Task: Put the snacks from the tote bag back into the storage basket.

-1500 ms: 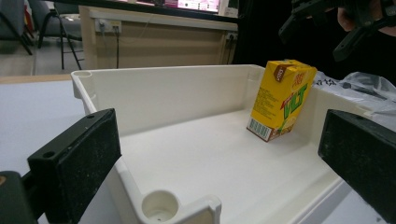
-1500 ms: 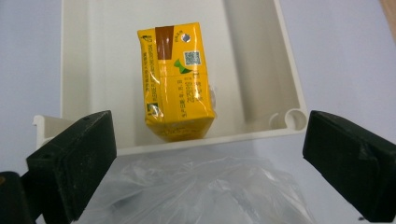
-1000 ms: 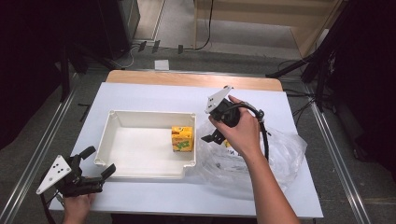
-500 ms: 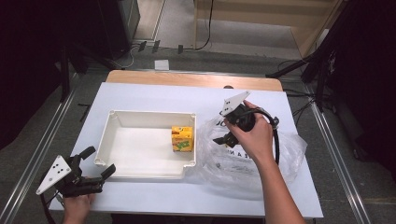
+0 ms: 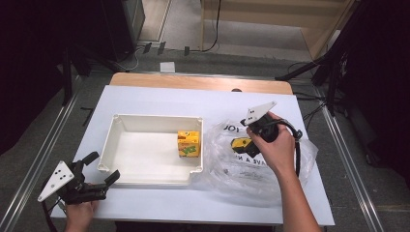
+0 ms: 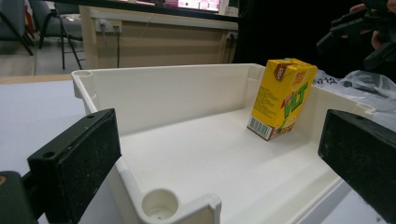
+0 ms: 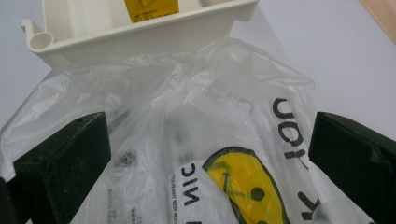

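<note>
A white tray [image 5: 112, 140] lies on the table, and a yellow drink carton [image 5: 188, 143] stands upright inside it by the right wall. To its right lies a crumpled clear plastic bag [image 5: 251, 174] with a yellow smiley print. My right gripper [image 5: 244, 137] hovers open just over the bag's top, its jaws apart on either side of the print [image 7: 238, 182]. My left gripper [image 5: 102, 166] is open and empty at the tray's near left corner. In the left gripper view, the carton [image 6: 280, 98] stands at the far side of the tray [image 6: 163, 70].
The table's white top [image 5: 159, 99] runs to a wooden strip [image 5: 193, 82] at the far edge. Metal rails [image 5: 38, 159] flank the table on both sides. The bag spreads toward the right front edge of the table.
My right gripper has moved right, from beside the tray's right wall to over the plastic bag, staying open. The left gripper has not moved.
</note>
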`<state>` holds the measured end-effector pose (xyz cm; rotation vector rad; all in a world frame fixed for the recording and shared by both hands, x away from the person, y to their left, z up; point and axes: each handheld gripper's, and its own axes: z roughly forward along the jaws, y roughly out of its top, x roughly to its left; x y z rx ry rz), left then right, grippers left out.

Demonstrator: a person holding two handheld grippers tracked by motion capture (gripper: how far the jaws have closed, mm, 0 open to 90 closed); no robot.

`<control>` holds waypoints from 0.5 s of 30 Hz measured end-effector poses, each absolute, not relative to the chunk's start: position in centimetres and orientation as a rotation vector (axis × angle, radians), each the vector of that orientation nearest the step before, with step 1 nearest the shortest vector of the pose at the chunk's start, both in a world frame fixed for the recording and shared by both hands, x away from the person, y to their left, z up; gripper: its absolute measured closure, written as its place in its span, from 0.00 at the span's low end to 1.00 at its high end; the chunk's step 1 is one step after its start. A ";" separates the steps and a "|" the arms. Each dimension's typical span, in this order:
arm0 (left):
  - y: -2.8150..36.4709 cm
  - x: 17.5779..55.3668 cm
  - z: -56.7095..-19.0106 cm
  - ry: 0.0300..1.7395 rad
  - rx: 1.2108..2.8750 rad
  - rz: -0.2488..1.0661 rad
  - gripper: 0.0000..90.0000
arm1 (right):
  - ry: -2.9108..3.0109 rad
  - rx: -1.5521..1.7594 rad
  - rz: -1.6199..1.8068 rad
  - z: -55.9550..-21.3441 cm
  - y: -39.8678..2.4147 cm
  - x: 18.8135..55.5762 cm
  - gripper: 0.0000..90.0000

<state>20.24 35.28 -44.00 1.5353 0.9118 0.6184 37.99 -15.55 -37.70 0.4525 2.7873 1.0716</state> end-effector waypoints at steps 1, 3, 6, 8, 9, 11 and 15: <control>35.3 20.2 -44.0 0.912 1.536 0.619 0.00 | 2.782 0.456 1.082 -37.9 -15.8 38.0 0.00; 35.2 20.2 -44.0 0.912 1.537 0.619 0.00 | 2.773 0.470 1.092 -38.1 -16.4 37.8 0.00; 35.3 20.2 -44.0 0.911 1.537 0.620 0.00 | 2.761 0.489 1.101 -38.5 -17.1 37.5 0.00; 35.3 20.2 -44.0 0.911 1.536 0.620 0.00 | 2.755 0.503 1.112 -38.9 -17.7 37.4 0.00; 35.3 20.2 -44.0 0.911 1.536 0.620 0.00 | 2.751 0.507 1.116 -39.0 -17.9 37.3 0.00; 35.3 20.2 -44.0 0.911 1.535 0.620 0.00 | 2.751 0.523 1.123 -39.3 -18.3 37.1 0.00; 35.3 20.2 -44.0 0.913 1.536 0.620 0.00 | 2.734 0.543 1.153 -39.7 -19.1 36.7 0.00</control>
